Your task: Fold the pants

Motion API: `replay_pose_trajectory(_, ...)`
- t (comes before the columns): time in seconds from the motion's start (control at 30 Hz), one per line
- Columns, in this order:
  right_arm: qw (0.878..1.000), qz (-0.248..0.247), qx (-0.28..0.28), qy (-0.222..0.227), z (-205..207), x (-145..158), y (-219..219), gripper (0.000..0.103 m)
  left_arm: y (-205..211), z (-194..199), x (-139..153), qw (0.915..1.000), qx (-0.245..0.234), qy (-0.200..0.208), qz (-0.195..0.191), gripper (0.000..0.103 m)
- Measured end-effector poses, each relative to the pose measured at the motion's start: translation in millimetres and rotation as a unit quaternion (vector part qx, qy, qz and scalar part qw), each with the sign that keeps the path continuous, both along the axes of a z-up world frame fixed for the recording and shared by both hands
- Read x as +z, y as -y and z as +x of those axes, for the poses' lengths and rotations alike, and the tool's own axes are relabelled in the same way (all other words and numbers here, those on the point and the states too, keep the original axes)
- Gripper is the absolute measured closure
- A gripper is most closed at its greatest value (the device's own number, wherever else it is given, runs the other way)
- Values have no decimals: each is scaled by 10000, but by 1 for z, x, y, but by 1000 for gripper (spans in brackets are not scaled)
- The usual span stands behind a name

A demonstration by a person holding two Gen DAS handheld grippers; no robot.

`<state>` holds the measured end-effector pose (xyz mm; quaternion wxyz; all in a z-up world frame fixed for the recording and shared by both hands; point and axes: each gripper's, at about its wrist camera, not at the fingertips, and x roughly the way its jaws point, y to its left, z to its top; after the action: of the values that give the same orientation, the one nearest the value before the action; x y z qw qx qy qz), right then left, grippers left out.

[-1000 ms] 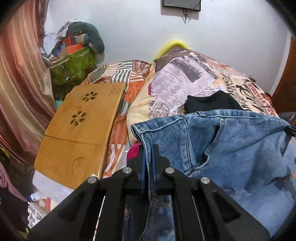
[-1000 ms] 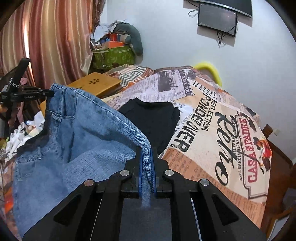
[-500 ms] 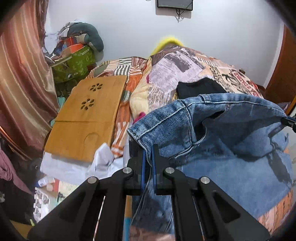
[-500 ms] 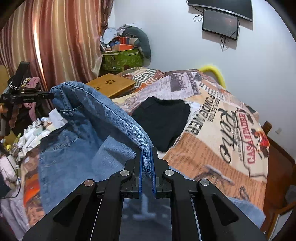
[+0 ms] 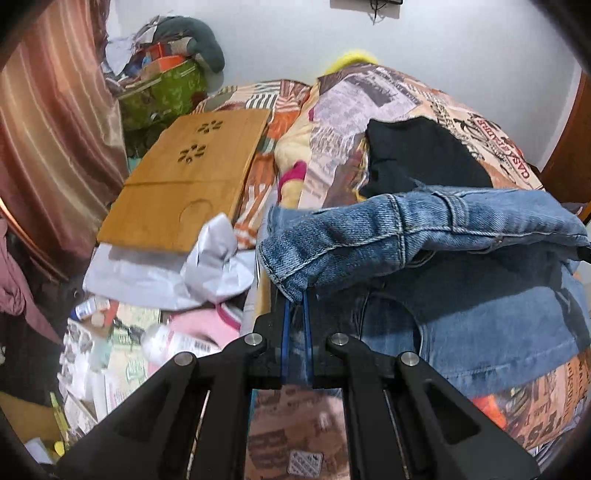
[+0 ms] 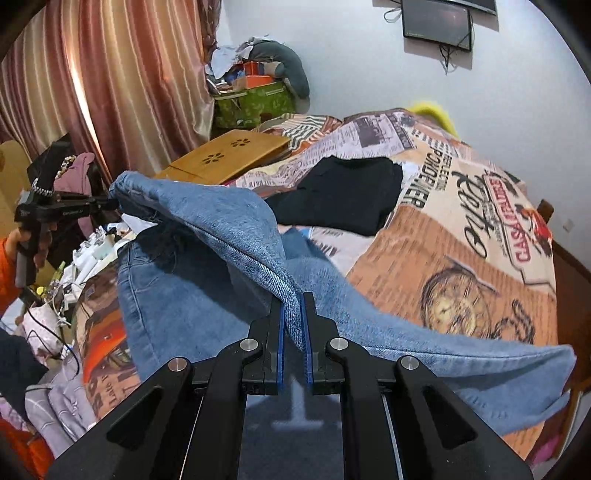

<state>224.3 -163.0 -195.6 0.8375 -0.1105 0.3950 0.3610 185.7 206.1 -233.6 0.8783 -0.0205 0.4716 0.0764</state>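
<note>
Item: faded blue denim pants [image 6: 229,295], held over the bed with the newspaper-print cover [image 6: 461,258].

Left claw [image 5: 296,306]: clamped on the waistband corner. Right claw [image 6: 291,314]: clamped on a doubled denim edge.

Change: a second ago I held the waistband high and spread; both claws have since come down toward me, and the upper layer now droops over the lower denim lying on the bed. I judge a fold is being laid, not yet released.

Surroundings, relative to the bed: folded black garment [image 6: 343,195] on it, beyond the pants; flat bamboo lap tray [image 5: 184,184] at its left edge; crumpled white paper [image 5: 207,266] near that; striped maroon curtain [image 6: 122,85] farther left; wall-mounted screen [image 6: 437,22] above.
</note>
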Motion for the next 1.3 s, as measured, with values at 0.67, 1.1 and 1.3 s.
replay_pose_trajectory(0.67, 9989, 83, -186, -414, -32, -12, 21, 86, 22, -29, 19, 9996, 82, 176, 208, 97)
replay_pose_trajectory(1.1, 9847, 49, -1737, 100, -26, 21, 137, 68, 149, 39, 51, 9920, -1117, 545, -207, 88)
replay_pose_trajectory(1.3, 9640, -88, -2640, 290, 0, 25, 207, 67, 199, 72, 44, 9888, -1350, 607, -210, 54)
